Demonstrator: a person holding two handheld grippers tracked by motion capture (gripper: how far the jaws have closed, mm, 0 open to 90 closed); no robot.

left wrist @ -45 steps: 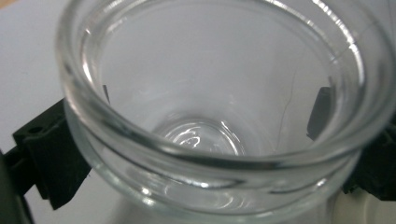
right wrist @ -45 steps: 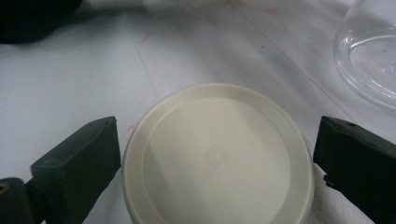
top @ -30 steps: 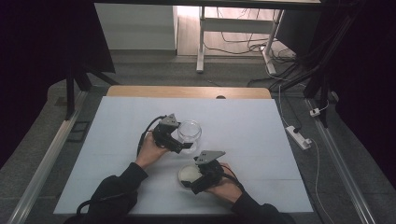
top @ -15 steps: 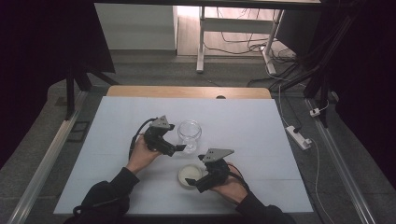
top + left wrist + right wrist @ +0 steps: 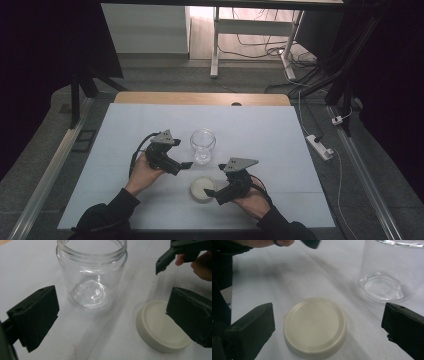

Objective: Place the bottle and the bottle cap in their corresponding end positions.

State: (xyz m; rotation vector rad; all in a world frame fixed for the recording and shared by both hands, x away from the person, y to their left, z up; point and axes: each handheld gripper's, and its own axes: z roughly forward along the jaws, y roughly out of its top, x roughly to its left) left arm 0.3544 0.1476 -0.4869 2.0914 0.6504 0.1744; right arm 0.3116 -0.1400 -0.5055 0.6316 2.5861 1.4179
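Left claw (image 5: 186, 165) spread, glass jar (image 5: 202, 145) just beyond it, mid desk (image 5: 280, 135). Right claw (image 5: 212, 196) spread, cream lid (image 5: 201, 189) between its jaws, nearer front edge.

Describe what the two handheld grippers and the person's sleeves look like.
Both the left gripper and the right gripper are black, with blocky black jaws and a grey three-cornered plate on top. A black cable trails from the left one. The sleeves are dark.

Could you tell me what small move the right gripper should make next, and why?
Probably ease the right gripper forward and close it on the cream lid. Its jaws stand open either side of the lid, which lies flat on the table beside the open, empty glass jar.
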